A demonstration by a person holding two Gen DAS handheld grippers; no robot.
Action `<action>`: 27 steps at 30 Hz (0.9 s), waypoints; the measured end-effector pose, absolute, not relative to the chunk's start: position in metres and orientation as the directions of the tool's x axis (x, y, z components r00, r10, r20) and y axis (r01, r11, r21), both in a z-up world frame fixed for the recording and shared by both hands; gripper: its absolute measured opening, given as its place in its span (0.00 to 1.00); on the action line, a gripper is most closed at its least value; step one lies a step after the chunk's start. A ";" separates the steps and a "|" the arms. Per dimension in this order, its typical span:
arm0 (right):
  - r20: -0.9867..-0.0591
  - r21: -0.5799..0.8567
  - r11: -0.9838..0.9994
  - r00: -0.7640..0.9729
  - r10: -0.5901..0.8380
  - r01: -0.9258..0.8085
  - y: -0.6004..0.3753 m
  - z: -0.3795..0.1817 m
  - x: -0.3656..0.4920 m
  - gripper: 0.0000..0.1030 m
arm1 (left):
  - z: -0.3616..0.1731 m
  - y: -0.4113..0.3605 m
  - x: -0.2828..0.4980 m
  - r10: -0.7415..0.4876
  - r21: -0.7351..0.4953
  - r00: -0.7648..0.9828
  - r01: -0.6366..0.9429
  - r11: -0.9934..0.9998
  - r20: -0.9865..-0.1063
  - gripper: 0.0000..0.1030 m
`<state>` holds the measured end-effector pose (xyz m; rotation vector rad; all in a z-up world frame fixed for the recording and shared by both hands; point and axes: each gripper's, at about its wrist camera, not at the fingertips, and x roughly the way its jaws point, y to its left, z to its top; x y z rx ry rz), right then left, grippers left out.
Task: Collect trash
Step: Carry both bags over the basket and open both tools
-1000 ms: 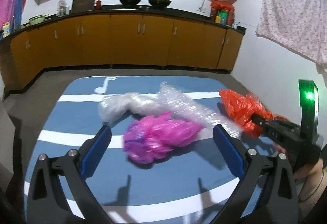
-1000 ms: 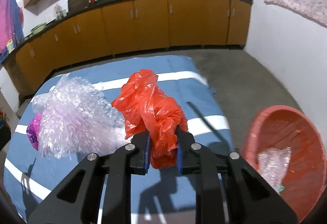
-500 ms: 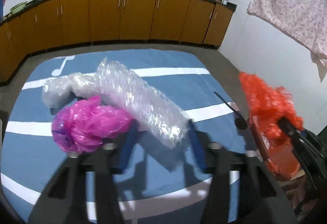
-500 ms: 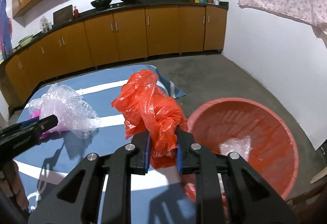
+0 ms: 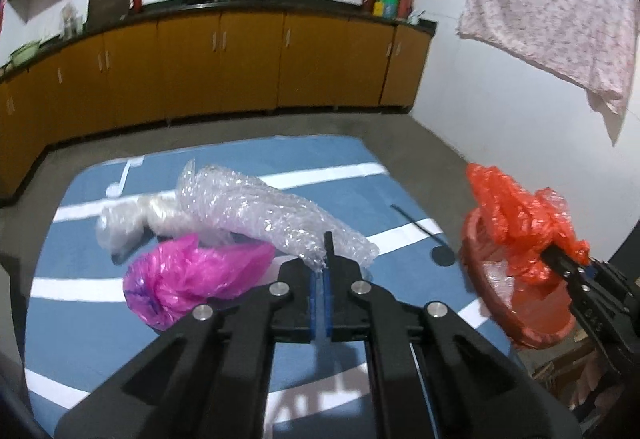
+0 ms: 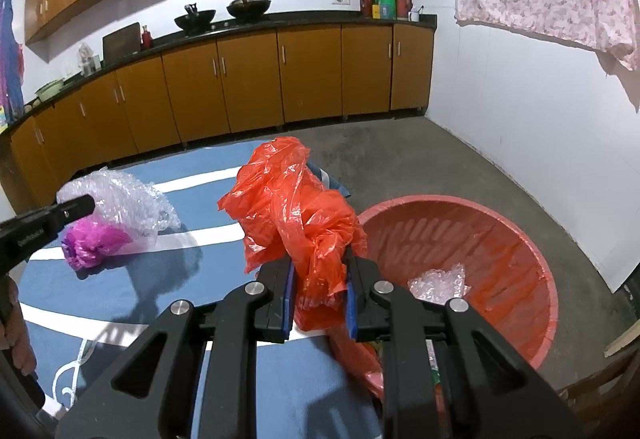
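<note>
Two views cover your work area, and each shows you details the other lacks. Your left wrist view shows the left gripper [image 5: 320, 271] clenched, its blue pads nearly together on the near edge of the bubble wrap [image 5: 272, 219]. Whether the pads truly pinch the film you cannot tell from this angle. The wrap's long axis runs from the far left of the blue mat [image 5: 360, 175] toward the near right, ending at your fingertips. Behind its far end lies a clear plastic bag [image 5: 124, 223], seen only in this view. The magenta bag [image 5: 192, 279] rests on the mat just left of the gripper, touching the wrap.

Your right wrist view shows the right gripper [image 6: 318, 295] grasping the red plastic bag [image 6: 296, 223]. The bag stands upright out of the jaws, its long axis roughly vertical, at the near left rim of the red basin [image 6: 536, 263]. Only this view shows the basin's interior, where a crumpled clear scrap [image 6: 440, 283] lies. The basin sits on the concrete floor [image 6: 420, 155] beside the mat.
</note>
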<state>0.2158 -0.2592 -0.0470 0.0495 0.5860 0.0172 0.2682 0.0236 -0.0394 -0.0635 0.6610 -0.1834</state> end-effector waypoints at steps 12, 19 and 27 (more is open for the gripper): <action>-0.506 0.069 0.997 0.863 -0.005 0.046 -0.285 -0.026 0.185 0.19 | 0.006 -0.011 0.227 -0.307 -0.126 0.798 0.284 0.951 -0.518 0.04; -0.491 0.073 0.991 0.869 -0.059 0.109 -0.309 -0.018 0.170 0.19 | 0.018 -0.042 0.210 -0.379 -0.134 0.785 0.362 0.922 -0.490 0.04; -0.486 0.068 0.979 0.863 -0.136 0.193 -0.338 -0.014 0.159 0.19 | 0.024 -0.085 0.198 -0.462 -0.142 0.754 0.451 0.881 -0.467 0.04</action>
